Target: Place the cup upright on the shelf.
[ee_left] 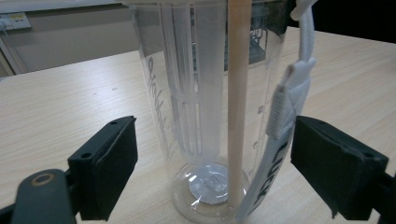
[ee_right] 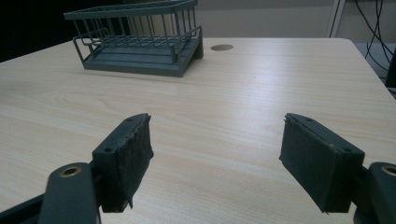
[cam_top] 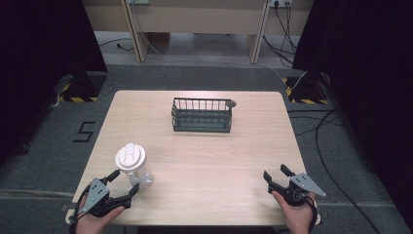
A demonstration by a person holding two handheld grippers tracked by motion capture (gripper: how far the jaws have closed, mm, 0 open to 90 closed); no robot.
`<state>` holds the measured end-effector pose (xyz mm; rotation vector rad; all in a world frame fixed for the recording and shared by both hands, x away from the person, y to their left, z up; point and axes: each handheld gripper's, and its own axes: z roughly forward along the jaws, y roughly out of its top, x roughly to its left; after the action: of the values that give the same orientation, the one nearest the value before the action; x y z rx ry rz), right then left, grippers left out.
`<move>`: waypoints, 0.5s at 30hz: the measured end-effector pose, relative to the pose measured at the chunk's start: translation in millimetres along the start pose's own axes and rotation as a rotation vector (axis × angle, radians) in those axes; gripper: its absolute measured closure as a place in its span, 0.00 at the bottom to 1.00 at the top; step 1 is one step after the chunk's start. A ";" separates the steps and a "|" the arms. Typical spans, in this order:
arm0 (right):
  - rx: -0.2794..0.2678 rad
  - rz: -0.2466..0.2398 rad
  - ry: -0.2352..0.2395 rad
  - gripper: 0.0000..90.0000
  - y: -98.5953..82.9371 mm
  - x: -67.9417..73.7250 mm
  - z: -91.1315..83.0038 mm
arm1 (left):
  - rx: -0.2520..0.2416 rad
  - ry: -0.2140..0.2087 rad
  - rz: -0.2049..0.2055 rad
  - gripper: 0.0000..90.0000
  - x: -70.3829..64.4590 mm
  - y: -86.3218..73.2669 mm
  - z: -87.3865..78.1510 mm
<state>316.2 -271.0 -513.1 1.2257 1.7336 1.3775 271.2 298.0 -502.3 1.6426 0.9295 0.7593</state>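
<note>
A clear plastic bottle (cam_top: 134,168) with a white lid stands upright at the near left of the table. In the left gripper view the bottle (ee_left: 205,107) stands between the two black jaws, with a white strap (ee_left: 285,121) down its side. My left gripper (cam_top: 125,184) is open around the bottle's base, its pads a little apart from the wall. Near the table's front right edge my right gripper (cam_top: 275,174) is open with nothing between its jaws. A dark wire basket (cam_top: 202,114) sits at the far middle of the table, seen again as the basket (ee_right: 140,44) in the right gripper view.
The light wood table (cam_top: 204,156) has a small round hole (ee_right: 222,47) just right of the basket. Cables run over the grey floor (cam_top: 341,146) to the right.
</note>
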 end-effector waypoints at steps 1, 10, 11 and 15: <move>0.001 0.002 0.000 0.28 0.1 0.0 0.1 | 0.004 -0.003 0.000 0.16 -0.1 0.0 1.5; 0.008 0.003 0.002 0.28 0.3 0.6 0.6 | 0.012 -0.009 0.002 0.16 -1.5 1.9 17.3; 0.009 0.002 0.002 0.28 0.3 0.6 0.7 | 0.013 -0.009 0.001 0.15 -1.5 2.1 19.5; 0.010 0.000 0.004 0.28 0.4 0.5 1.0 | 0.001 -0.012 -0.002 0.15 0.5 2.9 27.3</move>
<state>317.0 -270.2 -513.0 1.2297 1.7451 1.3735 295.1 285.0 -506.2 1.6450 0.9231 0.7473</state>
